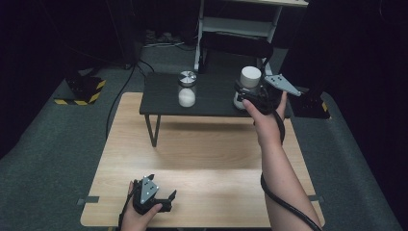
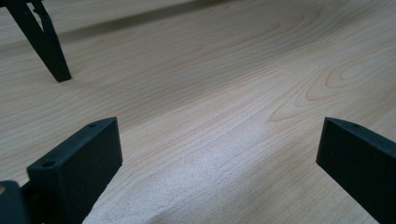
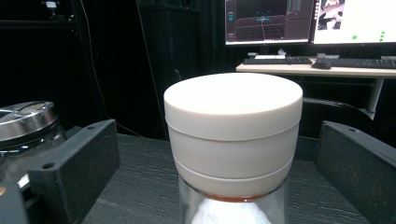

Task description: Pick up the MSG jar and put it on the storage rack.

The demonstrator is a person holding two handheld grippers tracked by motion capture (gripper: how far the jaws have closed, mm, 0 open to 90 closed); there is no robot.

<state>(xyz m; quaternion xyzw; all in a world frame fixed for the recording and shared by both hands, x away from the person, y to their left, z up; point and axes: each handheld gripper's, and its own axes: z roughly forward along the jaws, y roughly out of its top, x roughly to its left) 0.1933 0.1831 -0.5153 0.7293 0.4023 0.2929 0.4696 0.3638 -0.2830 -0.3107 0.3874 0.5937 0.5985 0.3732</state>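
Observation:
A glass jar with a white lid (image 1: 250,77) (image 3: 232,126) and white contents stands at the right end of a low black stand (image 1: 163,98) on the wooden table (image 1: 202,149). My right gripper (image 1: 243,95) (image 3: 219,154) is level with it. The jar sits between the jaws, which are spread wide and open, with a gap on each side of the lid. A second jar, with a metal lid (image 1: 187,89) (image 3: 25,121), stands to its left on the same stand. My left gripper (image 1: 168,199) (image 2: 219,149) rests low over the table's near edge, open and holding nothing.
The stand's thin black leg (image 2: 46,42) (image 1: 153,130) comes down onto the wood ahead of the left gripper. Behind the stand are a desk with a keyboard and monitors (image 3: 299,21). Grey carpet and cables (image 1: 120,91) surround the table.

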